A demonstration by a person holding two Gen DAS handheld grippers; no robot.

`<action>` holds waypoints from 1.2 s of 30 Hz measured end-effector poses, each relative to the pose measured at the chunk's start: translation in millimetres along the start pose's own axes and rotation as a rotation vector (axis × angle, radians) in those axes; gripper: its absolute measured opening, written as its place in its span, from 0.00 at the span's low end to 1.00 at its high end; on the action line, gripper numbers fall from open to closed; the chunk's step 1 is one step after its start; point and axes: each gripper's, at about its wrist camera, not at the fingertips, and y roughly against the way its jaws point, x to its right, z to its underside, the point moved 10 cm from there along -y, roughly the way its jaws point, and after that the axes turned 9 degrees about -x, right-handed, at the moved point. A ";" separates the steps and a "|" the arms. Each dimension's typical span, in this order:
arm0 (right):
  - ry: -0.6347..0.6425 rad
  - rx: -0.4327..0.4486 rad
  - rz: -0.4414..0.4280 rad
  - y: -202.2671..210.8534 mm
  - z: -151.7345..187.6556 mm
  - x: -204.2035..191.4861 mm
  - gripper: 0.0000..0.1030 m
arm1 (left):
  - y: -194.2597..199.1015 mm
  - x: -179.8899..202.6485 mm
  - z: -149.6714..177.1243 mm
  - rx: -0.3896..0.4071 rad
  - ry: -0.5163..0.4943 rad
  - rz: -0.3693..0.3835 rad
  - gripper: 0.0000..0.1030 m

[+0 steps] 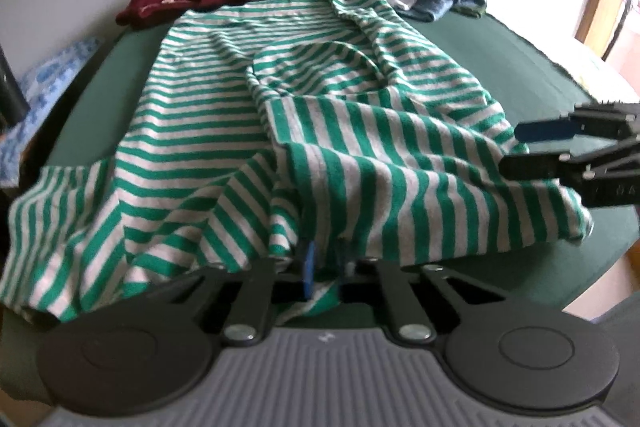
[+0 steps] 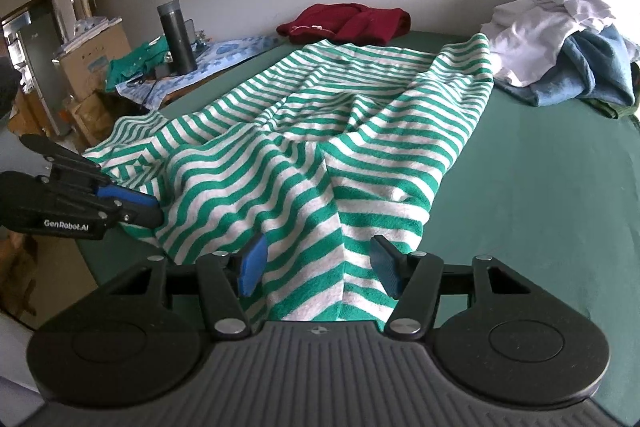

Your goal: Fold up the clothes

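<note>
The left gripper has its fingers drawn close together on a bunched fold at the near edge of the striped shirt, with cloth pinched between the blue pads. The right gripper has its fingers set wide apart, straddling the shirt's near hem, which lies between the pads without being pressed by either. In the right wrist view the left gripper reaches in from the left side, its tips meeting the shirt's edge; in the left wrist view the right gripper comes in from the right, its tips over the shirt's right edge. The shirt, green and white, lies spread on the green desk, wrinkled and partly folded over itself in the middle. Its long axis runs away from the grippers toward the far wall, with the near end at the desk's front edge and the far end close to the red garment. One corner of the shirt hangs off the desk's left side. A pile of white and blue clothes sits at the far right of the desk, just beside the shirt's far right corner. Off the desk to the left stand a dark flask on a blue patterned cloth and some cardboard boxes.
</note>
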 end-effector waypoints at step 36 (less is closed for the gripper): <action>0.158 -0.069 -0.041 -14.7 4.9 -33.4 0.20 | 2.8 -4.6 2.1 -0.012 0.016 -0.044 0.22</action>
